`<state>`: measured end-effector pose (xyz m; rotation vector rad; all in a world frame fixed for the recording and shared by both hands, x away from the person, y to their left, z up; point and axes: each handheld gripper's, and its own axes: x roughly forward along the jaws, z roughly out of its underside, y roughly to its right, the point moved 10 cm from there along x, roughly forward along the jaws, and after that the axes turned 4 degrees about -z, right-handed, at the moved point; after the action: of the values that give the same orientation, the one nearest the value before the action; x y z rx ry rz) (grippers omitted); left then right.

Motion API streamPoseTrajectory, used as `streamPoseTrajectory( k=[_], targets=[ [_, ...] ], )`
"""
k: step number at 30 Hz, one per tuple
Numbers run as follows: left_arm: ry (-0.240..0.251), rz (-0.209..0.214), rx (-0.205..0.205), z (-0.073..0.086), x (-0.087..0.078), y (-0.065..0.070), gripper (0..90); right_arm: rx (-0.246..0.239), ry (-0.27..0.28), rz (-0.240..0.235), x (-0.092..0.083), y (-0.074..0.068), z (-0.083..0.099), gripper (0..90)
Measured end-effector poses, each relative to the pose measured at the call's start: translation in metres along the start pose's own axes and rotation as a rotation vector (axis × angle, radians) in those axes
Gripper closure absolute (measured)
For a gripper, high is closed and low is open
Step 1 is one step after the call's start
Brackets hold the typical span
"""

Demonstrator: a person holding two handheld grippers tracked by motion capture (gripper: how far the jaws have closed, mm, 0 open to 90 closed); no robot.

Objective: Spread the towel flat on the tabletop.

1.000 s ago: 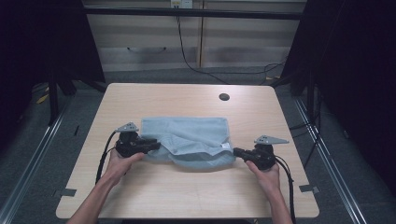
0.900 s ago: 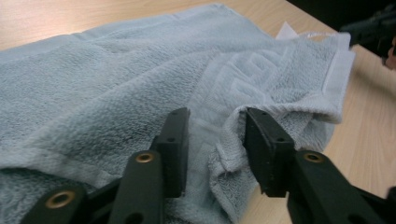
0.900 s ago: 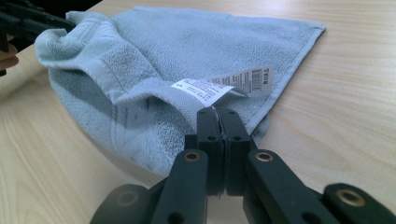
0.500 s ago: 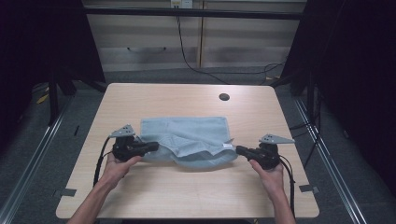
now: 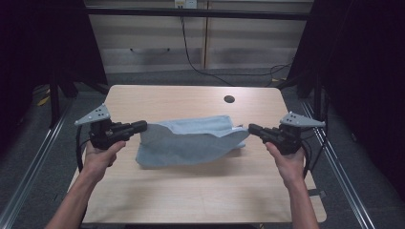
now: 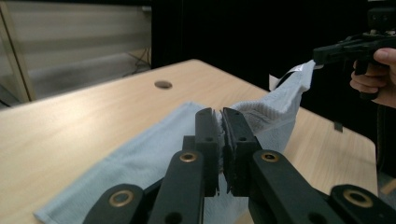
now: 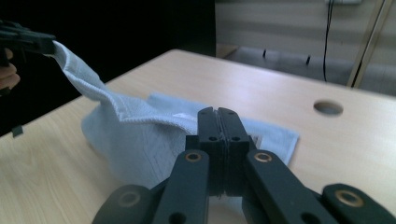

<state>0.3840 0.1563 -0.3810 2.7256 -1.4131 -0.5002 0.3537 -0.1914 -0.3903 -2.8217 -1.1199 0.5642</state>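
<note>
— Where's the towel (image 5: 191, 141)?

— Mid-counter (image 5: 191, 195), closer to my near edge than the far one. Light blue terry. Its top edge is strung between my two grippers; the lower part sags and rests on the wood.

— Left gripper (image 5: 142, 126)?

— Jaws have just been closing and now pinch the towel's left corner; in the left gripper view cloth shows between the pads (image 6: 232, 135). It points in toward the counter's middle from the left edge.

— Right gripper (image 5: 252, 128)?

— Jaws pressed together on the towel's right corner, near the white tag (image 5: 237, 129). In the right gripper view the pads meet with the cloth edge running under them.

— Anything else on the counter?

— A round cable hole (image 5: 229, 99) toward the far right corner, well apart from the towel.
</note>
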Motion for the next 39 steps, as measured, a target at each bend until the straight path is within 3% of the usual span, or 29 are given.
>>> streamPoseTrajectory(
  k=[5, 8, 10, 12, 17, 19, 24, 26, 29, 31, 34, 36, 38, 39],
  targets=[
    [0.064, -0.022, 0.009, -0.033, -0.017, -0.002, 85.8, -0.055, 0.076, 0.008, -0.015, -0.009, -0.051, 89.4],
    [0.112, -0.002, 0.006, -0.045, -0.028, 0.005, 85.8, -0.091, 0.125, -0.002, -0.026, -0.020, -0.077, 89.6],
    [0.129, -0.009, 0.009, -0.047, -0.035, 0.008, 85.8, -0.108, 0.150, -0.016, -0.032, -0.028, -0.086, 89.6],
    [0.139, -0.003, -0.002, -0.044, -0.041, 0.011, 85.8, -0.116, 0.152, -0.025, -0.036, -0.035, -0.084, 89.6],
    [0.131, 0.020, -0.001, -0.024, -0.056, 0.027, 85.8, -0.125, 0.118, -0.035, -0.044, -0.047, -0.056, 89.6],
    [0.141, 0.042, -0.014, -0.019, -0.064, 0.036, 85.8, -0.116, 0.120, -0.044, -0.051, -0.052, -0.047, 89.8],
    [0.124, 0.084, 0.007, -0.004, -0.084, 0.059, 85.8, -0.115, 0.139, -0.078, -0.072, -0.071, -0.034, 90.0],
    [0.073, 0.087, 0.018, 0.017, -0.088, 0.066, 85.7, -0.108, 0.104, -0.089, -0.076, -0.079, -0.016, 90.0],
    [0.004, 0.084, -0.008, 0.055, -0.090, 0.073, 85.6, -0.094, 0.020, -0.096, -0.077, -0.088, 0.024, 90.0],
    [-0.028, 0.112, -0.032, 0.079, -0.091, 0.081, 85.6, -0.075, -0.025, -0.110, -0.080, -0.097, 0.052, 90.0],
    [-0.100, 0.151, -0.033, 0.112, -0.092, 0.097, 84.3, -0.047, -0.077, -0.128, -0.084, -0.108, 0.087, 89.5],
    [-0.142, 0.153, -0.024, 0.125, -0.093, 0.099, 80.5, -0.020, -0.104, -0.119, -0.086, -0.111, 0.103, 82.6],
    [-0.130, 0.172, -0.055, 0.126, -0.095, 0.096, 73.0, -0.007, -0.133, -0.142, -0.086, -0.114, 0.115, 79.8],
    [-0.127, 0.162, -0.057, 0.125, -0.095, 0.091, 72.7, -0.005, -0.132, -0.138, -0.085, -0.112, 0.116, 78.3]
  ],
)
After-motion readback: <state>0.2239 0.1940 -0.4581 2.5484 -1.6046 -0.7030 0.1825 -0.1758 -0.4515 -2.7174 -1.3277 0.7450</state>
